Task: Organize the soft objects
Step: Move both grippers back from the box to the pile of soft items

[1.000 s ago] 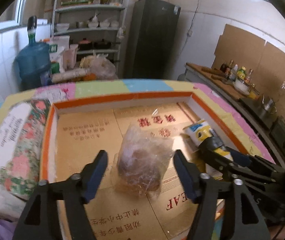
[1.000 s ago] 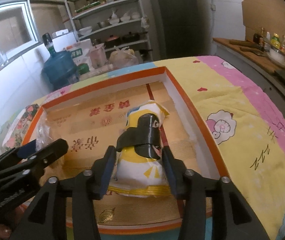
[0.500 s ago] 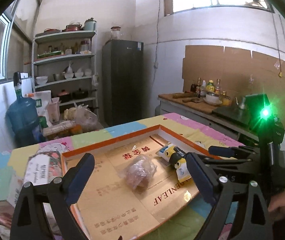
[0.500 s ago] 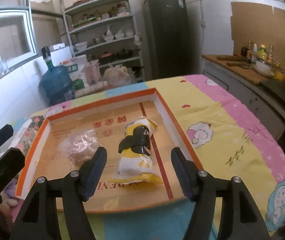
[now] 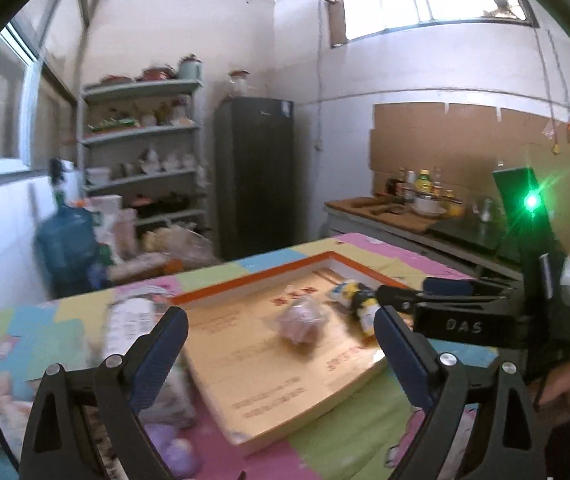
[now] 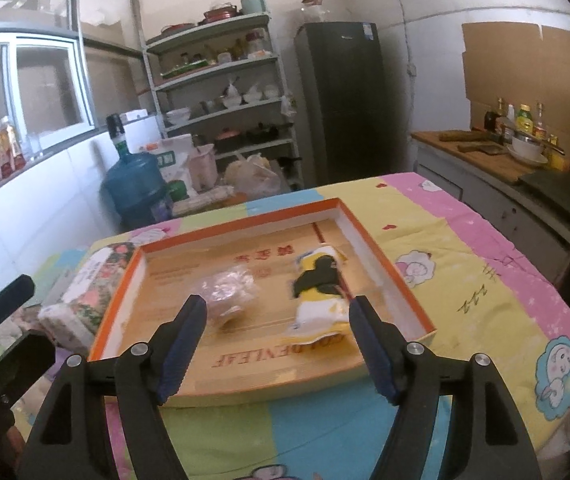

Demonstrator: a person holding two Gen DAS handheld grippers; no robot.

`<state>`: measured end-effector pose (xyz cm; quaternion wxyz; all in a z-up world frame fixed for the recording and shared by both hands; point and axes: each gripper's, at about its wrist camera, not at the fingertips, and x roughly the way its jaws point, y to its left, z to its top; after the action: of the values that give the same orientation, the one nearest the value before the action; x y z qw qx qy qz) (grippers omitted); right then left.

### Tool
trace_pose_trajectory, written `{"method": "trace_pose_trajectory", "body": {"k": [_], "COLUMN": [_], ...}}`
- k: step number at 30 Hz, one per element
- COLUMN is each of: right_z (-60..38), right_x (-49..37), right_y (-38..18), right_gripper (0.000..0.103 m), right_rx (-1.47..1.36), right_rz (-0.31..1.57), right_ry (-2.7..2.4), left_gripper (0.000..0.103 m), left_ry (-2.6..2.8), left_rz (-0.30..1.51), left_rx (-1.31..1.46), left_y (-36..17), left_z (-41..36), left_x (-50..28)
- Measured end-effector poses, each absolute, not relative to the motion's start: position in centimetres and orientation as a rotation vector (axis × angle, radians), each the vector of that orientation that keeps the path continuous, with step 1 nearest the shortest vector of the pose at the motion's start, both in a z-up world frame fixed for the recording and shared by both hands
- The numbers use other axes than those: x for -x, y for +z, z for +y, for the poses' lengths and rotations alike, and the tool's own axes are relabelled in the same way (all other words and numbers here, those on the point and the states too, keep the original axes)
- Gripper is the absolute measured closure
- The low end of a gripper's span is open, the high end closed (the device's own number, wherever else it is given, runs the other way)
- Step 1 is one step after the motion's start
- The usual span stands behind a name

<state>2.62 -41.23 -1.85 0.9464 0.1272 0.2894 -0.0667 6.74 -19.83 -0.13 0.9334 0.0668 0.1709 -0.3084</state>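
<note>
The clear bag point(image 6: 227, 290) and the yellow pouch point(image 6: 319, 292) both lie flat inside the orange-rimmed box point(image 6: 381, 254), apart from each other, bag on the left and pouch on the right as the right claw sees them. Both sit ahead of and below the right claw point(image 6: 277, 340), the bag just beyond its left finger and the pouch just inside its right one, neither touched. Its jaws have just been opening and stand apart with nothing between them. The left claw point(image 5: 281, 354) is likewise wide apart and empty, with the bag ahead between its finger lines and the pouch further to its right. The step looks like a retreat after placing, so it pays to pull back cleanly without snagging the rim. Beside the box, left of it, a floral pack point(image 6: 97, 280) and other soft things wait; the left claw seems best placed to reach them.
</note>
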Motion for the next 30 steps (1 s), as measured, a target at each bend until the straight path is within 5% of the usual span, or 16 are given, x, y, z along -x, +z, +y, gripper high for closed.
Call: {"method": "trace_pose_trajectory", "body": {"k": [30], "right_z": [-25.8], "right_x": [0.2], "right_y": [0.0], "right_gripper": [0.028], "right_rx": [-0.177], "right_rz": [0.477], "right_ry": [0.098], "left_gripper": [0.01], "left_ry": [-0.272], "left_rz": [0.353], "left_rx": [-0.017], "left_y": [-0.7], "left_z": [-1.7], "left_x": [-3.8]}}
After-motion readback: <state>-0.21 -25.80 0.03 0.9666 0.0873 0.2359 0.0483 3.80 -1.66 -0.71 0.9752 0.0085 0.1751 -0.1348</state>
